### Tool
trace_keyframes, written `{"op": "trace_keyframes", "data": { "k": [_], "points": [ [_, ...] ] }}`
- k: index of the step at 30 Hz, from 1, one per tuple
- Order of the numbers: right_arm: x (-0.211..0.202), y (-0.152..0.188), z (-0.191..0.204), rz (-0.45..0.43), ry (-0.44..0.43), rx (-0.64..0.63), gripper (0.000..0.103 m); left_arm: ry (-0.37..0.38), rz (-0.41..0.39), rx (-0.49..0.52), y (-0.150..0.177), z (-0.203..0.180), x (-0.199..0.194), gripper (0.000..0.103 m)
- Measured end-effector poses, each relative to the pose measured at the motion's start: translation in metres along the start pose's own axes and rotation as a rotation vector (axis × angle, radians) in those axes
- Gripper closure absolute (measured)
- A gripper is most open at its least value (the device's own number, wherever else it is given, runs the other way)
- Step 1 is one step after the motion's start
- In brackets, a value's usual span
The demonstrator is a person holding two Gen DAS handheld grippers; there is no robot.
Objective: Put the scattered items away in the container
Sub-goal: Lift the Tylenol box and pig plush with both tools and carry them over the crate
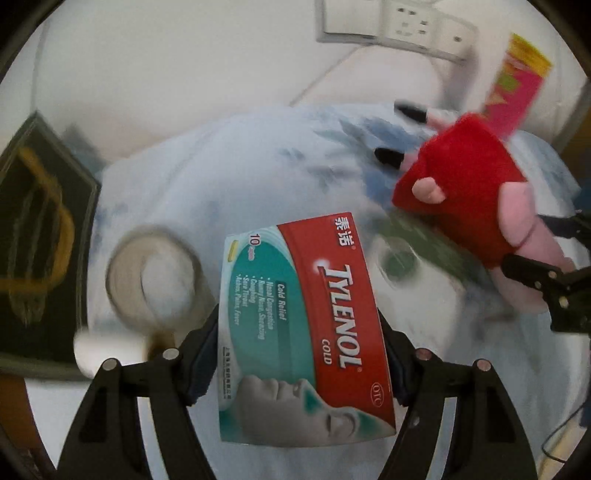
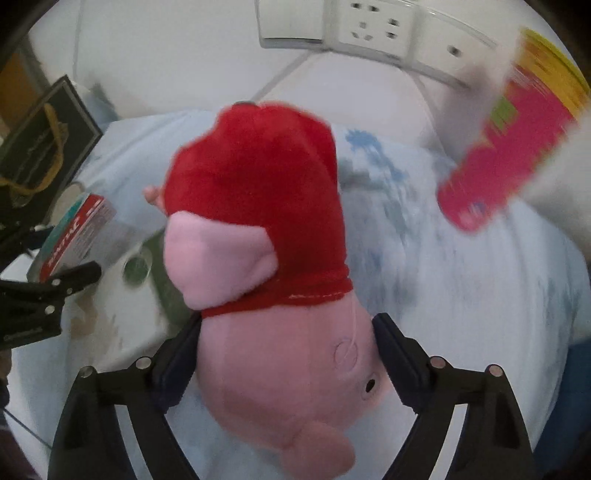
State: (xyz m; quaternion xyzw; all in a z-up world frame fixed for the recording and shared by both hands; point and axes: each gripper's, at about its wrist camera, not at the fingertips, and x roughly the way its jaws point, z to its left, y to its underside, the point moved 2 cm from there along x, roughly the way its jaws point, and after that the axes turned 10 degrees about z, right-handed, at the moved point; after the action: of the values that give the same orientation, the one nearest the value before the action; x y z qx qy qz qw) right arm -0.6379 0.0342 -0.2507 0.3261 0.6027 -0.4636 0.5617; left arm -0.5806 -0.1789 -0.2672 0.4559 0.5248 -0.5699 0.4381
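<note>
My left gripper (image 1: 299,332) is shut on a red and teal Tylenol Cold box (image 1: 303,325) and holds it above the pale blue cloth (image 1: 221,177). My right gripper (image 2: 288,332) is shut on a pink pig plush in a red dress (image 2: 266,251), gripped at the head, body pointing away. The plush also shows at the right of the left wrist view (image 1: 461,184), with the right gripper (image 1: 546,280) below it. The box shows at the left of the right wrist view (image 2: 74,236). A roll of tape (image 1: 155,273) lies on the cloth left of the box.
A dark box with a yellow strap (image 1: 40,236) stands at the left edge, also in the right wrist view (image 2: 40,144). A pink and yellow carton (image 2: 509,147) leans at the far right. A small green-lidded thing (image 2: 136,267) lies on the cloth. Wall sockets (image 2: 369,26) sit behind.
</note>
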Motion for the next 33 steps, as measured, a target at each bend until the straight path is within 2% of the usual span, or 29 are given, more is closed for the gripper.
{"op": "trace_keyframes", "data": {
  "k": [3, 6, 13, 14, 15, 17, 18, 23, 27, 31, 33],
  "points": [
    [-0.012, 0.039, -0.001, 0.009, 0.000, 0.011, 0.017, -0.004, -0.012, -0.002, 0.035, -0.008, -0.015, 0.030],
    [-0.027, 0.082, -0.003, 0.018, -0.036, 0.041, 0.017, -0.009, -0.042, -0.005, 0.069, -0.013, -0.033, 0.030],
    [-0.038, 0.152, -0.001, 0.058, -0.066, 0.080, 0.019, 0.042, 0.018, -0.033, 0.128, -0.035, -0.026, 0.030],
    [-0.037, 0.157, -0.001, 0.055, -0.062, 0.086, 0.016, 0.043, 0.024, -0.034, 0.131, -0.037, -0.023, 0.030],
    [-0.038, 0.162, -0.001, 0.048, -0.054, 0.092, 0.007, 0.039, 0.027, -0.037, 0.133, -0.038, -0.021, 0.030],
    [-0.046, 0.161, 0.001, 0.016, -0.037, 0.087, 0.000, 0.023, 0.040, -0.055, 0.136, -0.038, -0.019, 0.026],
    [-0.050, 0.160, 0.002, -0.001, -0.029, 0.084, 0.000, 0.021, 0.043, -0.066, 0.137, -0.037, -0.019, 0.022],
    [-0.064, 0.140, 0.011, -0.064, 0.052, 0.017, 0.000, 0.013, 0.058, -0.090, 0.141, -0.035, -0.015, 0.017],
    [-0.056, 0.121, 0.017, -0.060, 0.093, -0.031, 0.000, 0.022, 0.083, -0.104, 0.142, -0.031, -0.002, 0.017],
    [-0.038, 0.105, 0.021, -0.053, 0.131, -0.074, 0.000, 0.037, 0.062, -0.117, 0.143, -0.032, 0.000, 0.017],
    [-0.028, 0.096, 0.021, -0.054, 0.115, -0.067, 0.000, 0.047, 0.059, -0.115, 0.145, -0.034, 0.001, 0.022]
  ]
}}
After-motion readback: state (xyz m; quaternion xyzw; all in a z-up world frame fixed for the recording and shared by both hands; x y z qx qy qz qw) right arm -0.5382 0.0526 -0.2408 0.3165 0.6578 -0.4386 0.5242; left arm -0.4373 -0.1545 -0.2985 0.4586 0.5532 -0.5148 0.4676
